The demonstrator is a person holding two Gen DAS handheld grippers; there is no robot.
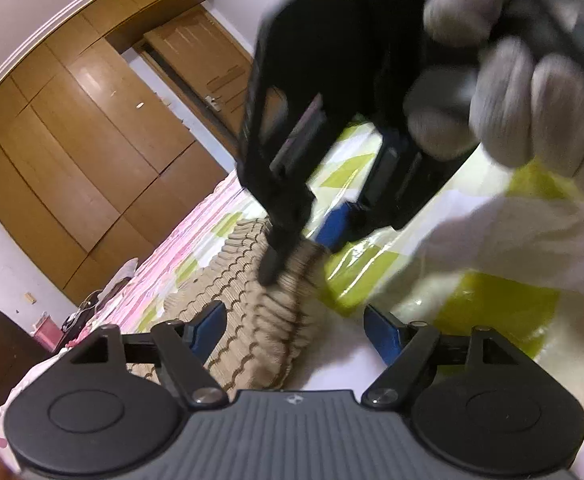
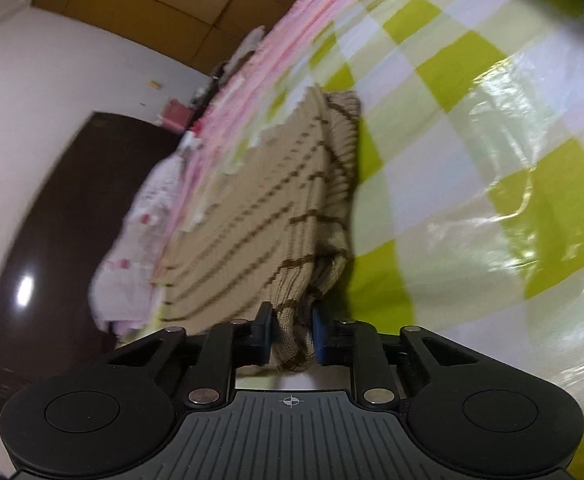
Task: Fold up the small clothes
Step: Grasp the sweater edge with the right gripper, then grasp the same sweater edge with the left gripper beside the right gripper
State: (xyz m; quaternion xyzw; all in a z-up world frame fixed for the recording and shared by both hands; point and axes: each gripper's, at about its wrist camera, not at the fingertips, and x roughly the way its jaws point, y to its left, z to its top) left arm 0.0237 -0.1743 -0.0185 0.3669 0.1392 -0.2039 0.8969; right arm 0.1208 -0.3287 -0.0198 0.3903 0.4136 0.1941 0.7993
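A knitted sweater (image 2: pixel 267 200) lies on the bed's plastic sheet (image 2: pixel 472 160). The blanket (image 2: pixel 292 36) runs along the sheet's left edge, and the wardrobe (image 1: pixel 91 128) stands beyond the bed, far left.

Left gripper (image 1: pixel 295 330): matte black linkage arms, round black discs either side, ribbed grey centre plate with small star-like mark, silver pivot screws, blue fingertips (image 1: pixel 382 334).
Right gripper (image 2: pixel 290 334): same build, black arms and discs, ribbed grey plate bearing crosshair mark, silver screws, blue pads (image 2: pixel 319 332). Seen blurred from left wrist view as black frame with blue tips.
Gloved hand (image 1: pixel 532 92): grey knit glove, white sleeve below.
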